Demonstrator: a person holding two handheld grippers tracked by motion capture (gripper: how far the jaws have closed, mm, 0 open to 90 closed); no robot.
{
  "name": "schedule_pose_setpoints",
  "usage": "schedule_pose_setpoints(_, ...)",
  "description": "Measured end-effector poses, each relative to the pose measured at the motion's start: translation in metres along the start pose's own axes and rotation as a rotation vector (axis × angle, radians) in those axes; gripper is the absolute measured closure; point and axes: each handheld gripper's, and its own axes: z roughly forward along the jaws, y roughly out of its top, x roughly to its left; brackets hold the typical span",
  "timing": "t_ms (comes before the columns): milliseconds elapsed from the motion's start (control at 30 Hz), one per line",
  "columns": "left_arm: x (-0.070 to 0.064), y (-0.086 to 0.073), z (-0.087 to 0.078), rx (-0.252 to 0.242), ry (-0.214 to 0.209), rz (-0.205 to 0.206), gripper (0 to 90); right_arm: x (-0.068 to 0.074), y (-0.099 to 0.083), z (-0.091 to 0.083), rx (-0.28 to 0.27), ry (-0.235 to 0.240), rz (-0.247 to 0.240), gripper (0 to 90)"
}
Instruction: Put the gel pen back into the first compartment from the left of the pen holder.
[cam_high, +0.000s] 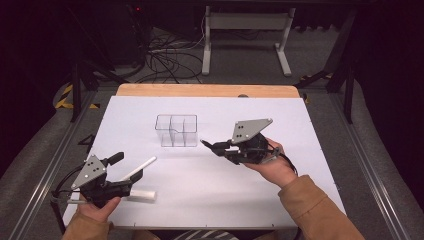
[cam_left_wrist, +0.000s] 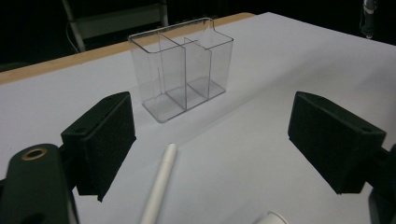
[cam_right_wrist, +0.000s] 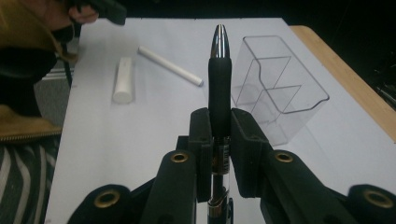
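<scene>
High view: right claw (cam_high: 216, 147) grips a pen (cam_right_wrist: 219, 88); left claw (cam_high: 129, 167) gapes wide.

Probably a lab: bare white table (cam_high: 200, 200), floor cables (cam_high: 165, 60), metal framing (cam_high: 345, 75).

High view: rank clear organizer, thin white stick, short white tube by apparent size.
1. Clear organizer, clearly largest.
2. Thin white stick, longer but slimmer.
3. Short white tube, shorter and thicker; partly hidden by the left gripper, so 2 versus 3 is unsure.
</scene>
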Motion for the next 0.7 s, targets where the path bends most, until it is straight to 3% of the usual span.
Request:
schedule_pose_setpoints(267, 0.000, 0.000, 0.000, -0.006, -0.002, -0.002, 15.6, -0.005, 0.009, 0.002, -0.083, -0.059, 0.062, 80.0)
schedule_pose_setpoints(700, 0.001, -0.001, 0.000, -0.001, -0.004, -0.006, 15.6, -0.011, 0.020, 0.007, -0.181, -0.132, 0.120, 79.9)
